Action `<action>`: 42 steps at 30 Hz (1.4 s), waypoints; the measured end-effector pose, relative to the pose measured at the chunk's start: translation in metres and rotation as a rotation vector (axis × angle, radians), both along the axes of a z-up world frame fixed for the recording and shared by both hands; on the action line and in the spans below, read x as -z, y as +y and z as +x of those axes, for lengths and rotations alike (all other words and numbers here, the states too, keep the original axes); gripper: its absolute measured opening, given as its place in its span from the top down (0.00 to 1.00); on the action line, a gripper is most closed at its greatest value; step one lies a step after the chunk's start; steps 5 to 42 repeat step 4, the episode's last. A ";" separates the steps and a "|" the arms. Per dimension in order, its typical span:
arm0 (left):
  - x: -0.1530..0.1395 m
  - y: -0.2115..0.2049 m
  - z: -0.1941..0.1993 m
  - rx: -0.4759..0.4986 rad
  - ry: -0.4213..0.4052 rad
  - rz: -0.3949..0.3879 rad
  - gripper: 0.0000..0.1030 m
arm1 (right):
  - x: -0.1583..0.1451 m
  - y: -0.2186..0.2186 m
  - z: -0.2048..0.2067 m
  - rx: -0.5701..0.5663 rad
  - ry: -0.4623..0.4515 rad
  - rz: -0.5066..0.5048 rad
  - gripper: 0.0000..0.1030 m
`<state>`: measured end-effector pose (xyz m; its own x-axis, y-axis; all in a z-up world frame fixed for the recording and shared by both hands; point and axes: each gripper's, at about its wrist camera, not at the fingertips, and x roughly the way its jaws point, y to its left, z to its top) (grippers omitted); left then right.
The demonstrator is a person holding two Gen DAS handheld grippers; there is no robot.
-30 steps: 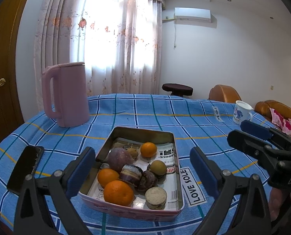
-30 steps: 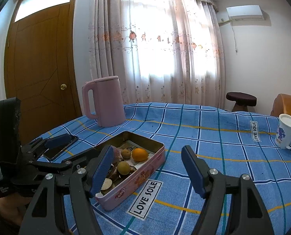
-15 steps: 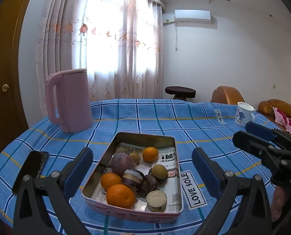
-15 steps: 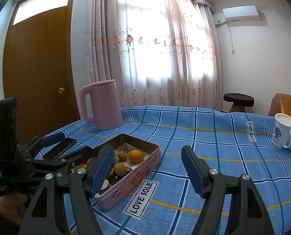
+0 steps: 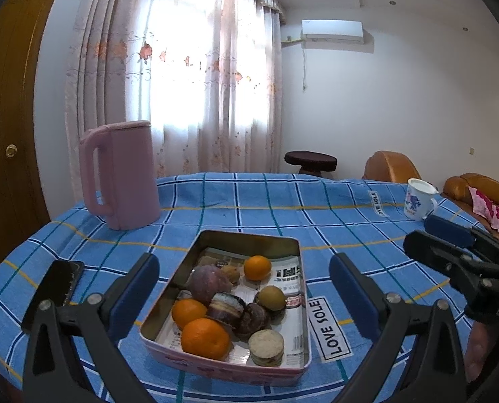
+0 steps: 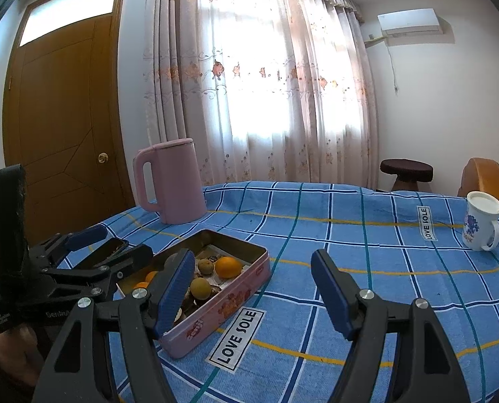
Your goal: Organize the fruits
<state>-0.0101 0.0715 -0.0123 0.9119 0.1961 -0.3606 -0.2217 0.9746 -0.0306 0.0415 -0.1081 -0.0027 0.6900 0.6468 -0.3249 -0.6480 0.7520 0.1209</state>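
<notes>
- The left gripper [image 5: 242, 288], black-framed with blue padded fingers, hangs wide open and empty low in the left-wrist frame, straddling the rectangular pink metal tin [image 5: 229, 369].
- The right gripper [image 6: 252, 288] is spread wide too, holding nothing, aimed at bare cloth to the right of that tin.
- Inside the paper-lined tin: three round orange tangerines [image 5: 205, 338], a purple fruit [image 5: 208, 283], a greenish-brown fruit [image 5: 271, 297], plus round cakes [image 5: 266, 346] mixed in.
- Progress? All the fruit lies in the tin, none on the cloth. That fits fruit gathered in, or fruit waiting to be sorted out.
- Around: a tall pink plastic kettle [image 5: 123, 174] upper left, a dark phone [image 5: 59, 283] lower left, a white mug with blue print [image 5: 417, 199] far right.
- The cakes crowd the fruit; the tin's walls hem in any reach.
</notes>
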 end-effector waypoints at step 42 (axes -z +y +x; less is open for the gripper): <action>-0.001 -0.002 -0.002 0.013 -0.006 -0.002 0.00 | 0.001 -0.001 0.001 0.002 0.001 -0.002 0.29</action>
